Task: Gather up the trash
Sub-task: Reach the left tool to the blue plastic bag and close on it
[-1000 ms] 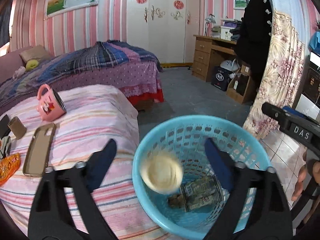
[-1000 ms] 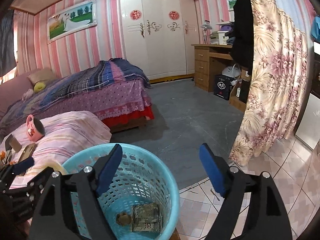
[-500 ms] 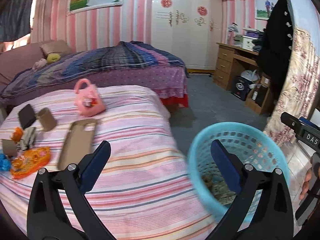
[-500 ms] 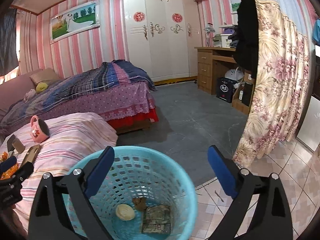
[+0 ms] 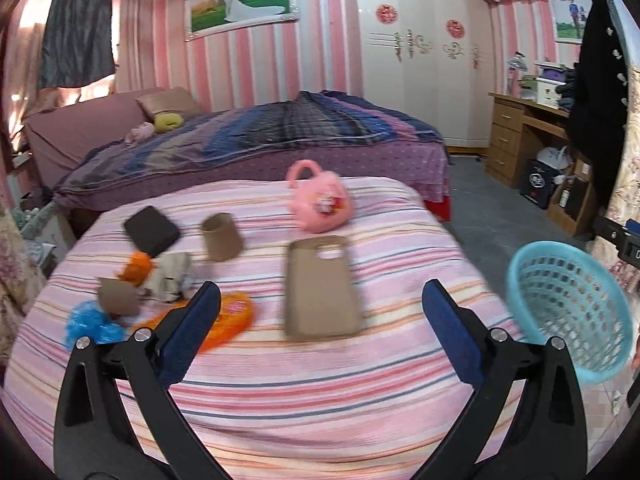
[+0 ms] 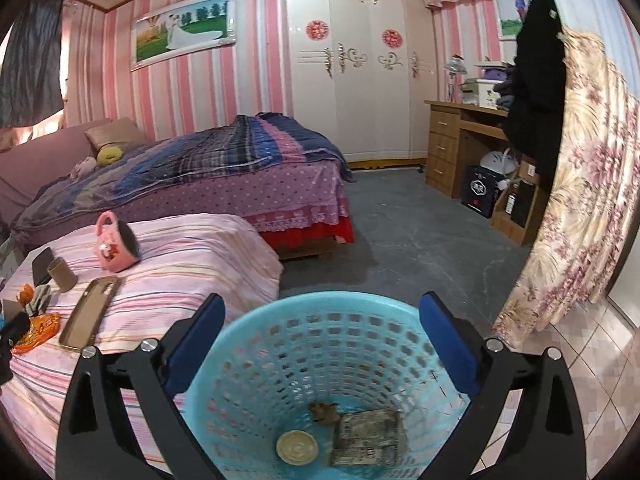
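Both sets of fingers [image 5: 202,326] stand wide and empty, the right's [image 6: 198,336] opening over the basket [image 6: 320,308], which now holds a round lid [image 6: 297,448], while wrappers [image 5: 224,320] wait lower left on the bed [image 5: 320,380].

left wrist faces striped bed [image 5: 320,380]; right wrist overlooks basket [image 6: 256,332]; both share both.

turquoise basket [image 6: 320,328], pink-striped bedspread [image 5: 320,380], pink mug [image 5: 320,204]
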A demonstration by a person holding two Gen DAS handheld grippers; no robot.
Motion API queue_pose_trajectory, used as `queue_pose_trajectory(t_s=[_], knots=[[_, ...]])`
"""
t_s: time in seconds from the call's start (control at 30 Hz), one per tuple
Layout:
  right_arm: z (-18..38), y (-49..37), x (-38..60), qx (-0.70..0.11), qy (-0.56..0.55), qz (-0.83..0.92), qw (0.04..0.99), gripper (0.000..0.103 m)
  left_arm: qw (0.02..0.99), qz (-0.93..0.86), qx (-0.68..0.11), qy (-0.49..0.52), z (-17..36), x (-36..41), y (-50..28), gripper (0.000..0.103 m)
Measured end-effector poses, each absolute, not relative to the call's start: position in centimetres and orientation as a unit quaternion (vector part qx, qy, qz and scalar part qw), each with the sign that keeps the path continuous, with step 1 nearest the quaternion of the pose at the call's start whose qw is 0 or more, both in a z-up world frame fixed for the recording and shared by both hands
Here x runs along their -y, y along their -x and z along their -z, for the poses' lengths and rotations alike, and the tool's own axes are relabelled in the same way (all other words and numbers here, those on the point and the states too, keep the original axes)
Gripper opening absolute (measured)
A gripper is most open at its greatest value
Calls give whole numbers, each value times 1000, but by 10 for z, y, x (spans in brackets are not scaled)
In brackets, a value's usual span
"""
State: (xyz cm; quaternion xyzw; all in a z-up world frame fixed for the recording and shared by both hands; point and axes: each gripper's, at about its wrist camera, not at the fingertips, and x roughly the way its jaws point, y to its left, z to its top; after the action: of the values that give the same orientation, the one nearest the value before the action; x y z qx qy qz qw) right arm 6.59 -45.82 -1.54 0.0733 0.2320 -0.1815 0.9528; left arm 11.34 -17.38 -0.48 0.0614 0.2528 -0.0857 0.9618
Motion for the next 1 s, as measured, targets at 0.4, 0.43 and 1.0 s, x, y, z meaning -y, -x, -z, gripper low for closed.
queue_pose_trajectory(t_s=[0.4,0.43,1.0], knots=[[16,-102,374,-243,-24,131,961,96,962,35,-270,-23,22,75,-131,97],[17,-105,368,-244,-20,127,961,96,962,32,-269,-21,22,70,-130,97],[28,-137,281,-260,1,82,962,98,957,-9,-289,-24,38,-5,-141,97]])
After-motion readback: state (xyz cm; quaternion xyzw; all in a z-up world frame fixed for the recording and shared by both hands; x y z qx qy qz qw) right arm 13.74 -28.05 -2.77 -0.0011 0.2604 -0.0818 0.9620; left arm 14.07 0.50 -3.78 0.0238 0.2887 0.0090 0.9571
